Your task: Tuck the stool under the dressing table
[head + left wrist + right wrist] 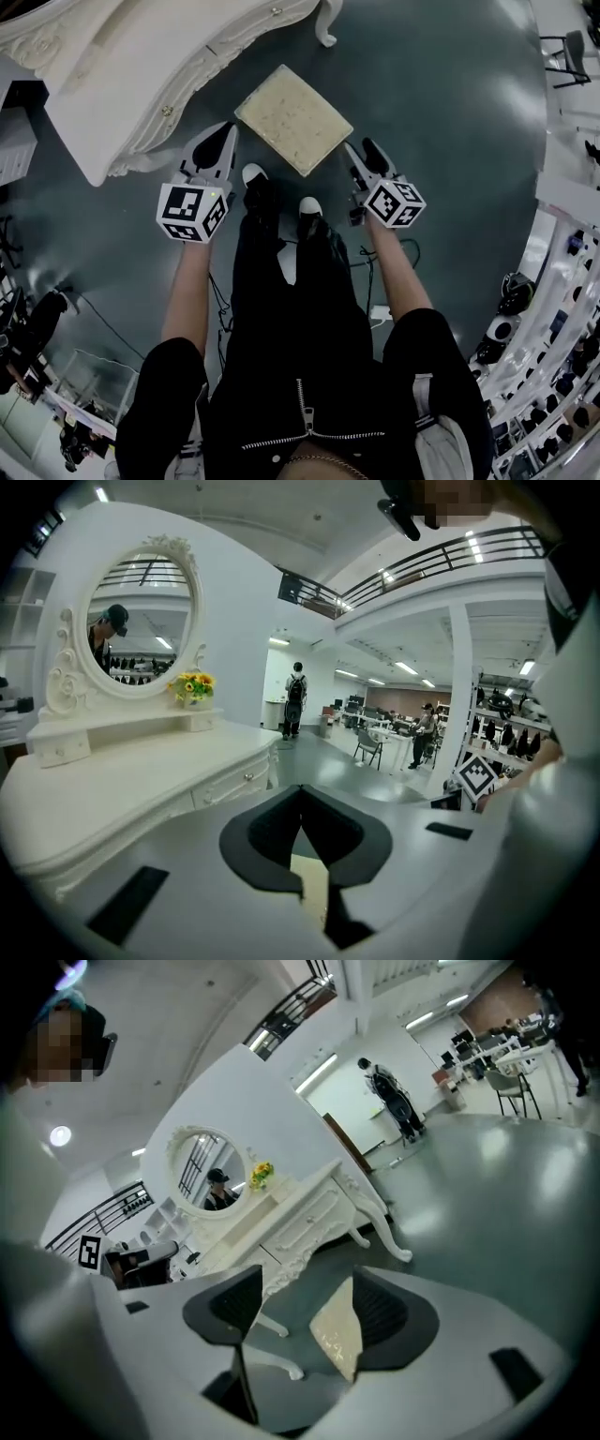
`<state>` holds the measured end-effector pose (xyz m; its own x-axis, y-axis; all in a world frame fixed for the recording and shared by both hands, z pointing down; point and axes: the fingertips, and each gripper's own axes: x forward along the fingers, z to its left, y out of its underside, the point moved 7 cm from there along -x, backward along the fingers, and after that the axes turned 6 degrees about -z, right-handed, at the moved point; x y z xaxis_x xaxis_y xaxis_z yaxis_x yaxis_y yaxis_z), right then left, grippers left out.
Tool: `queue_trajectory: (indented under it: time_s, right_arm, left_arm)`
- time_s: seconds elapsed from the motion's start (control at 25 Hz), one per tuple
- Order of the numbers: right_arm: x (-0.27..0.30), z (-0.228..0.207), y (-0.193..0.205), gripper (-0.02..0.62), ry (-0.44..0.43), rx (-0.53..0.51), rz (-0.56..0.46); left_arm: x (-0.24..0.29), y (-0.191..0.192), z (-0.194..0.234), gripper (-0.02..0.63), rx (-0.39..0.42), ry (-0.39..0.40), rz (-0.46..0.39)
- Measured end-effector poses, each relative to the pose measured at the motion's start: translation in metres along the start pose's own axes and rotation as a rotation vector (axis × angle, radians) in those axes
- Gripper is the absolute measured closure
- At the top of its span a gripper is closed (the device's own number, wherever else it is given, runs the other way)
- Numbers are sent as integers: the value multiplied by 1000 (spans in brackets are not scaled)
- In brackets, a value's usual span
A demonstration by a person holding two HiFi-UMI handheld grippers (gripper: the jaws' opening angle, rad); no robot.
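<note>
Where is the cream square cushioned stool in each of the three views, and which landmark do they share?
Head view: the cream square cushioned stool, upper centre.
Left gripper view: only a sliver of the stool, bottom centre.
Right gripper view: the stool seat, lower centre.
Shared landmark: the white carved dressing table, left of the stool in all three.

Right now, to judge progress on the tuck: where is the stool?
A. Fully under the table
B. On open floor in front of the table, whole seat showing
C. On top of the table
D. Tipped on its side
B: in the head view the stool stands upright on the dark floor, its whole seat in sight, out from under the table.
</note>
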<state>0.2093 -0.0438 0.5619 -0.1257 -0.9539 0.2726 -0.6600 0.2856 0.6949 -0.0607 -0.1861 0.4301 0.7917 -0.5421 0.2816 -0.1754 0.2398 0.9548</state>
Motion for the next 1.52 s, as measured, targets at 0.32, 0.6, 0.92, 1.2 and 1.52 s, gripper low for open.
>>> queue_trajectory:
  time_s: [0.32,0.6,0.92,1.2,1.52]
  right_arm:
    - [34,-84,113,289,79,103,112]
    - [64,-153,188,269,95,199,223]
    - [93,-219,256,201,117,435,241]
    - [112,-235,282,232,52,552,178]
    - [114,-235,279,279,106,540,222]
  left_arm:
    - [25,62,22,584,22,19,50]
    - [41,117,49,584,-10,-13,33]
    - [48,177,76,584,-54,-65,34]
    - [46,202,91,584,-69,-74,40]
    - [36,217,106,584,-99,-102,18]
